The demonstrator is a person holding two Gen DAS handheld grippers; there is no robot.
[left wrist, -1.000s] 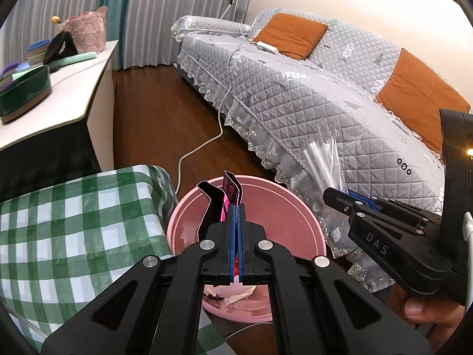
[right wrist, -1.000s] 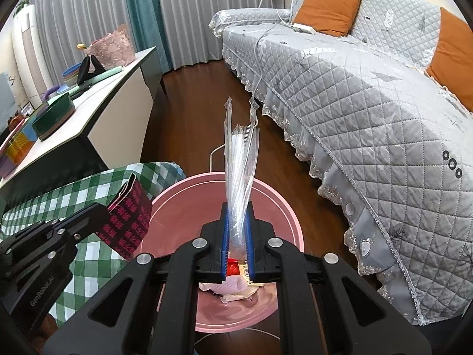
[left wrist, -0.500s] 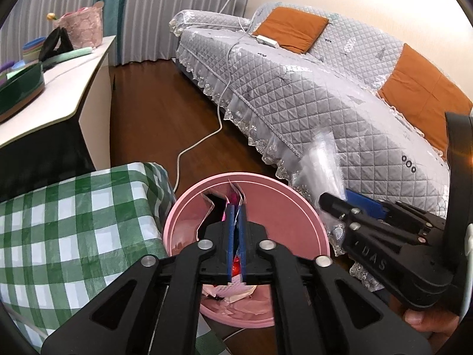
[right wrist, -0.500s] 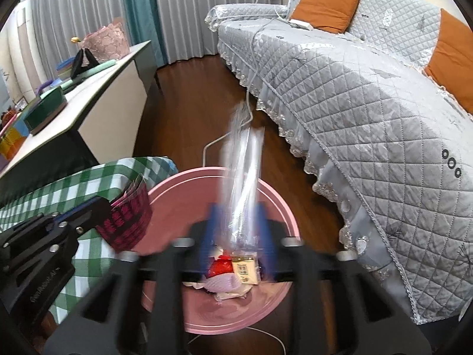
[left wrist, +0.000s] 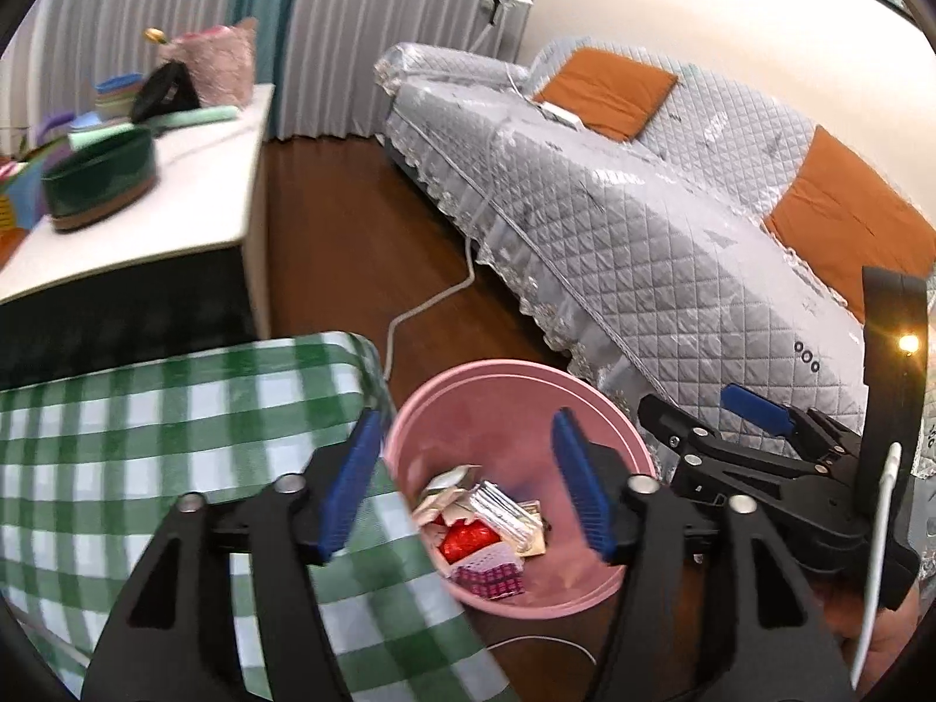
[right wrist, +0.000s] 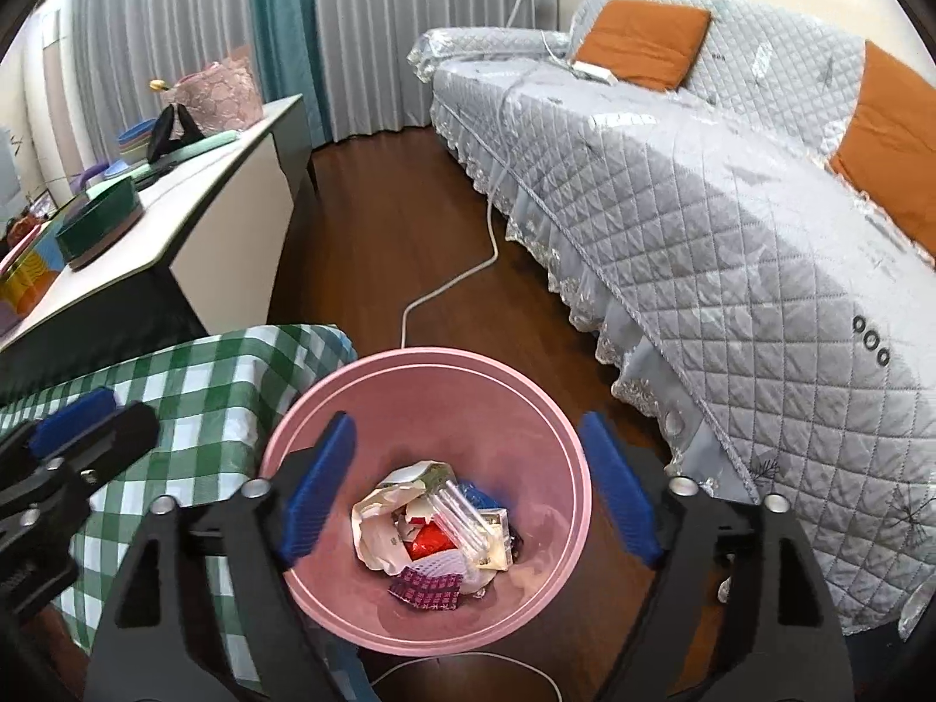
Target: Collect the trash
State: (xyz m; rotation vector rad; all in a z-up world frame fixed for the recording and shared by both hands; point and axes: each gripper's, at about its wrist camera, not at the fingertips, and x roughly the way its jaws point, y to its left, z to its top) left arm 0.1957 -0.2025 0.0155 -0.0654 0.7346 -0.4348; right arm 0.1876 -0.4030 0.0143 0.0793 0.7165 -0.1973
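A pink bin (left wrist: 468,386) (right wrist: 526,398) stands on the wooden floor beside the checked table. Trash lies at its bottom: a clear plastic wrapper (right wrist: 465,518), a dark red patterned wrapper (right wrist: 427,585) (left wrist: 488,576), a red piece (left wrist: 462,541) and crumpled white paper (right wrist: 377,532). My left gripper (left wrist: 468,485) is open and empty above the bin's left side. My right gripper (right wrist: 468,491) is open and empty right over the bin. The right gripper also shows at the right of the left wrist view (left wrist: 731,427), and the left gripper at the left of the right wrist view (right wrist: 88,427).
A table with a green and white checked cloth (left wrist: 146,444) (right wrist: 193,374) touches the bin's left side. A grey quilted sofa (right wrist: 731,222) with orange cushions runs along the right. A white side table (right wrist: 193,187) with boxes stands back left. A white cable (right wrist: 456,281) crosses the floor.
Both grippers have opened. The clear plastic wrapper dropped from the right gripper and the dark red wrapper from the left gripper into the pink bin.
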